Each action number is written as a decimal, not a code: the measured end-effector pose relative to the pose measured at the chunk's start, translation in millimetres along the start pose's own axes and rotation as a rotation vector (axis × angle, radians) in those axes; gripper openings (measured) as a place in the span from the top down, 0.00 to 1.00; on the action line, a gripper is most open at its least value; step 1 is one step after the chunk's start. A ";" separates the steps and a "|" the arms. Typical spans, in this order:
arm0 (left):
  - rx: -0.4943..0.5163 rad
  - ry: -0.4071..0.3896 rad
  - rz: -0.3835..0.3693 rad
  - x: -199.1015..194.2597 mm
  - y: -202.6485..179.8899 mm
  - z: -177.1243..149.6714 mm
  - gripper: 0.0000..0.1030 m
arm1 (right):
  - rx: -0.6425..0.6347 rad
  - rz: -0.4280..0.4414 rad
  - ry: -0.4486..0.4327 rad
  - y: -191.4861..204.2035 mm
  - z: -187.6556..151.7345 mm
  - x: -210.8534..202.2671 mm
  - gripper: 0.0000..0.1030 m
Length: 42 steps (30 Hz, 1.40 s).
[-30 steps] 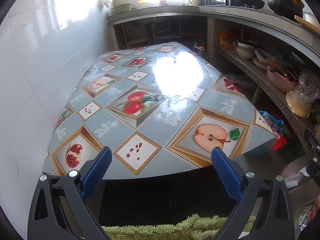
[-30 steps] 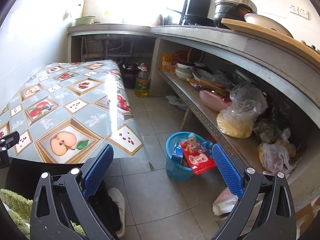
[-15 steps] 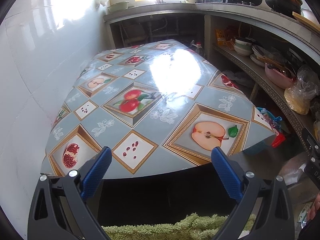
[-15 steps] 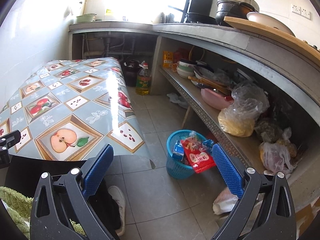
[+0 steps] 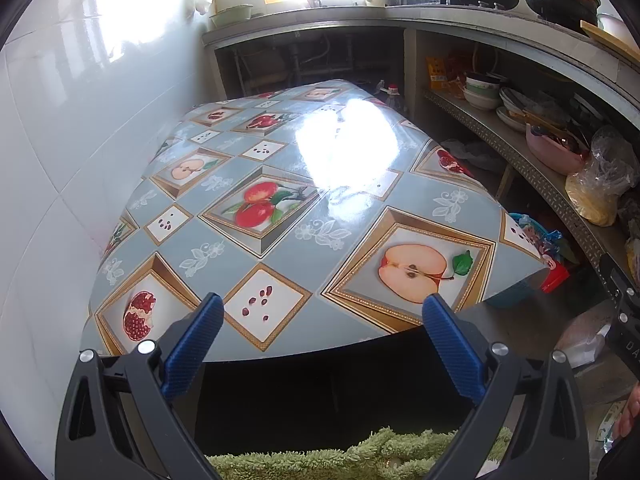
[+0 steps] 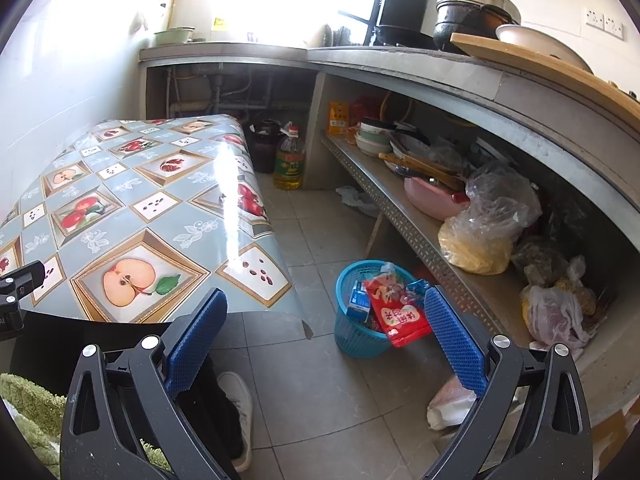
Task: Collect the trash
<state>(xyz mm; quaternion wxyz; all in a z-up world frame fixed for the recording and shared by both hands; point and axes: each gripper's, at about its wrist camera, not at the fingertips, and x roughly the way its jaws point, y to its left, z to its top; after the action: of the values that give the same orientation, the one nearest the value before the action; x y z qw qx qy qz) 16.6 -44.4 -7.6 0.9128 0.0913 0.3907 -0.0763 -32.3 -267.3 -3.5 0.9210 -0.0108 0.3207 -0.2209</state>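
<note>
A blue plastic basket (image 6: 354, 332) stands on the tiled floor right of the table, stuffed with trash: a red snack bag (image 6: 396, 316) and a small blue carton (image 6: 357, 301). A crumpled white bag (image 6: 448, 404) lies on the floor nearer me. My right gripper (image 6: 326, 336) hovers open and empty above the floor, the basket showing between its blue pads. My left gripper (image 5: 323, 340) is open and empty over the near edge of the table (image 5: 280, 248), whose fruit-print cloth carries nothing. The basket's rim (image 5: 520, 220) peeks past the table's right corner.
A low metal shelf (image 6: 400, 208) on the right holds bowls, a pink tub and plastic bags (image 6: 488, 220). An oil bottle (image 6: 289, 160) and a dark jar stand on the floor at the back. A person's white shoe (image 6: 240, 408) and green fuzzy sleeve (image 5: 360, 456) are close below.
Both views have shifted slightly, as if the grippers rose and tilted a little. Both stay open and nothing was picked up.
</note>
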 end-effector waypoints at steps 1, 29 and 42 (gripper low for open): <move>0.001 0.000 0.000 0.2 0.0 0.4 0.05 | 0.000 0.000 -0.001 0.0 0.0 -0.2 0.08; 0.000 0.001 -0.002 1.1 0.2 1.2 0.05 | -0.002 0.002 -0.002 -1.6 0.3 -0.4 0.08; -0.001 0.005 -0.003 1.4 -1.1 0.4 0.05 | 0.002 0.000 -0.001 -1.9 1.5 -1.7 0.08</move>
<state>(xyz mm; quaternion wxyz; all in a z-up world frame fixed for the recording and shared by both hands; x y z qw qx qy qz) 17.5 -45.7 -8.5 0.9118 0.0906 0.3931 -0.0770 -33.3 -268.4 -0.9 0.9211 -0.0101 0.3202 -0.2213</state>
